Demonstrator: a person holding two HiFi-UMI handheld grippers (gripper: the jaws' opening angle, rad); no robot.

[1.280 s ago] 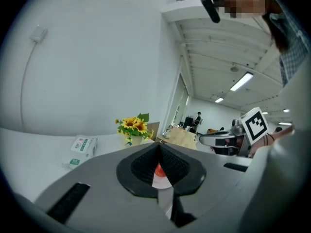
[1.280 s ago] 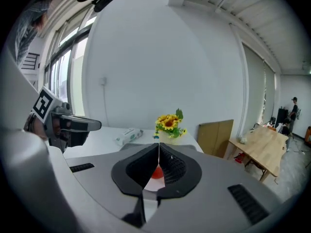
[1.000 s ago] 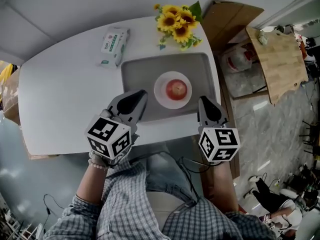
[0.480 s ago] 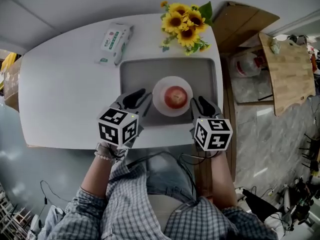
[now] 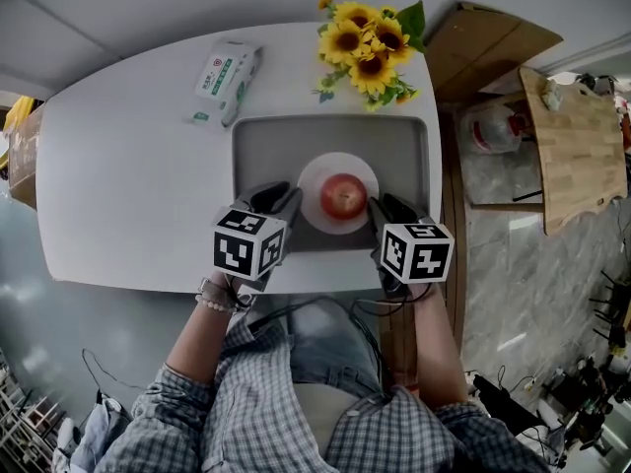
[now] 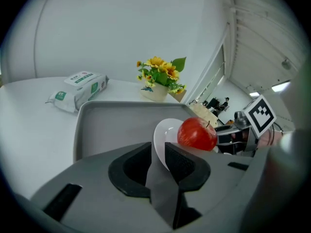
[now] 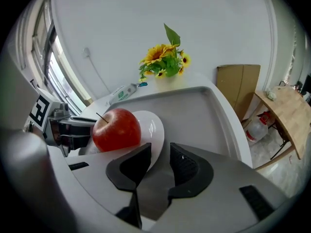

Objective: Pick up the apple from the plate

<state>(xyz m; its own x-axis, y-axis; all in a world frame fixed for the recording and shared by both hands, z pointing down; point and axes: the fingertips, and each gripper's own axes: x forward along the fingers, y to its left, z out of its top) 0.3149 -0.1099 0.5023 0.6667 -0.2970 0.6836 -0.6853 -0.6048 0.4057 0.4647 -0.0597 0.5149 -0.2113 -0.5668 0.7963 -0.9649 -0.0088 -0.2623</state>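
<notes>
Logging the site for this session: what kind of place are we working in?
Probably an office or lab workspace, not a home kitchen: a plain white table staged with a grey tray and sunflowers, and, in the left gripper view, ceiling strip lights over an open room beyond.

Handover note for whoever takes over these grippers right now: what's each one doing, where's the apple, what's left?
Left gripper: jaws a little apart, holding nothing, at the left edge of the plate.
Right gripper: jaws a little apart, holding nothing, at the plate's right edge.
Apple: sits on the plate, which stands in the grey tray. Neither gripper appears to touch it.
Done: both grippers are in place beside the plate.
Left: probably widen one gripper's jaws, close them on the apple and lift it off the plate.
</notes>
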